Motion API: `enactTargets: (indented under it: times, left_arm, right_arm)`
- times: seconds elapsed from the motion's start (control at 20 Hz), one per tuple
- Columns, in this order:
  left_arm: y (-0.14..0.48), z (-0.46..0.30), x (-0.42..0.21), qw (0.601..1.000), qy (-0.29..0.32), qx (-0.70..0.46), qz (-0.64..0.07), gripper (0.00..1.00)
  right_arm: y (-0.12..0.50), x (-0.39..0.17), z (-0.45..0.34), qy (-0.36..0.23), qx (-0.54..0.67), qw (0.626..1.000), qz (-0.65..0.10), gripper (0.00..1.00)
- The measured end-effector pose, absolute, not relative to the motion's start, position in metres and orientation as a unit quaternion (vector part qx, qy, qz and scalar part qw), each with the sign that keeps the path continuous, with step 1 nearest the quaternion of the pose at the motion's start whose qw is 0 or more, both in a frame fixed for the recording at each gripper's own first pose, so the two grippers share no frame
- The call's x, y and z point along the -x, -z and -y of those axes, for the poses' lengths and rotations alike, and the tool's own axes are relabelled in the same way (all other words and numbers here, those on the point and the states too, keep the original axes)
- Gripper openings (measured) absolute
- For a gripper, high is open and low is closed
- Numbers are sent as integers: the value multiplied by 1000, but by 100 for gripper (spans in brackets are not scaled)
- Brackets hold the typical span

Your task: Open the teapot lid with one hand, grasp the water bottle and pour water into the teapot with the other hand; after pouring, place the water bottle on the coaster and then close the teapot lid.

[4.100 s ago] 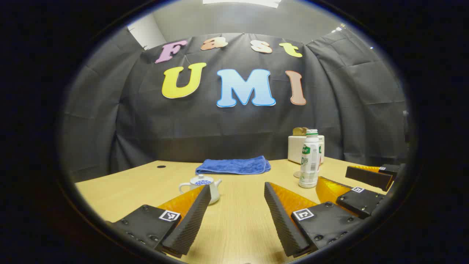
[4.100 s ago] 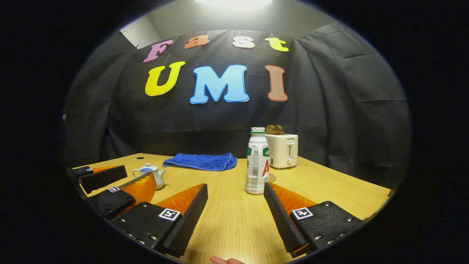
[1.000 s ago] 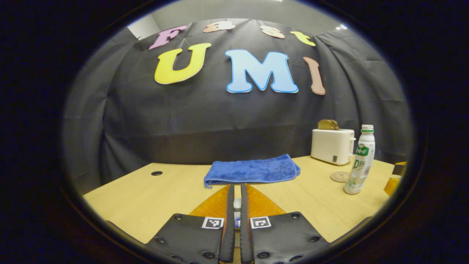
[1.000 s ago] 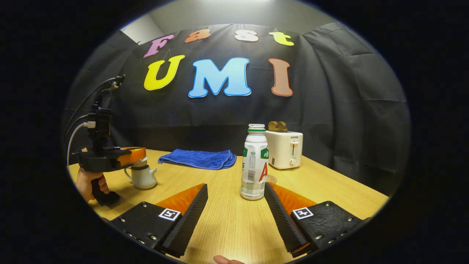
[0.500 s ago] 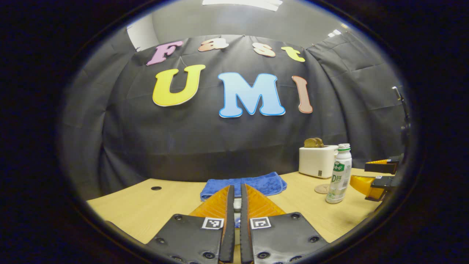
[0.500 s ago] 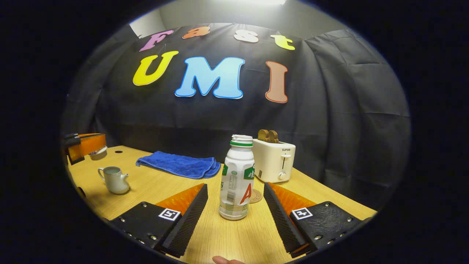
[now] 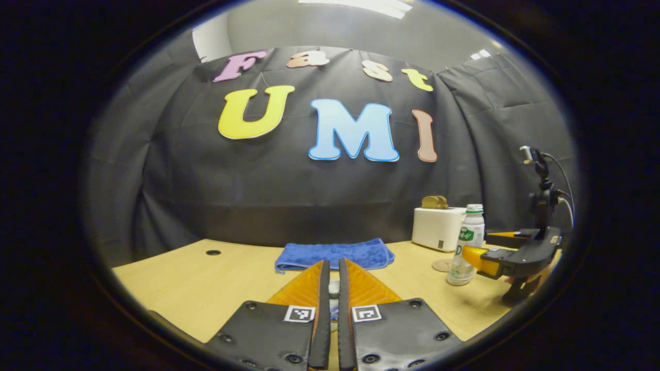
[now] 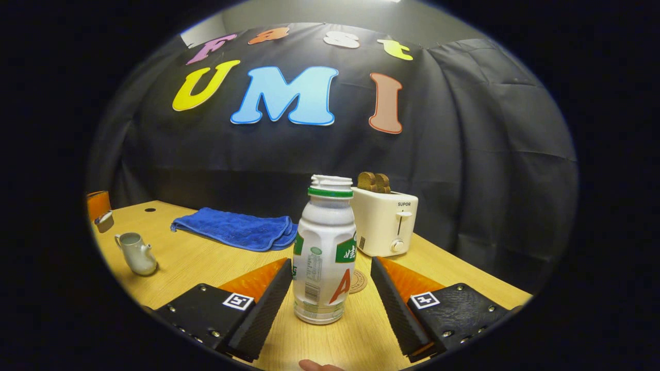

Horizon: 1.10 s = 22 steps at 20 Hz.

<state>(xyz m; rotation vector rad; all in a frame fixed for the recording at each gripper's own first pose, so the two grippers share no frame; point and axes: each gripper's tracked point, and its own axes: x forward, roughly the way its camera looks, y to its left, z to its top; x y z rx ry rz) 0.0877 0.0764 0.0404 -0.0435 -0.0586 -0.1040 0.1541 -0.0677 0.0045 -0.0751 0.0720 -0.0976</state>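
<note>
Down at six o'clock in the left gripper view, we had our left gripper [image 7: 332, 288] pinched nearly closed on the small white teapot lid [image 7: 334, 288], lifted above the table [image 7: 206, 283]. Out at three o'clock stood the water bottle [image 7: 465, 245], the coaster [image 7: 441, 265] just beside it, the other gripper reaching around it.

Over in the right gripper view, we kept our right gripper [image 8: 330, 293] spread wide, the bottle [image 8: 324, 247] upright between its fingers, contact unclear. At nine o'clock sat the open teapot [image 8: 136, 253], well apart.
</note>
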Motion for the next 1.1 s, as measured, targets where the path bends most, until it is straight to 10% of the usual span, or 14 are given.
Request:
enactTargets:
  times: [0.55,0.75,1.1]
  left_arm:
    - [-64,-63,25,993,88,58,43,12]
    - [-52,-54,55,992,103,66,31,17]
    - [-40,-62,79,991,113,69,23,12]
  right_arm:
    - [3,-189,69,48,32,997,-45,95]
    - [2,-187,63,40,50,997,-47,74]
    - [-22,-161,21,3,203,979,-28,74]
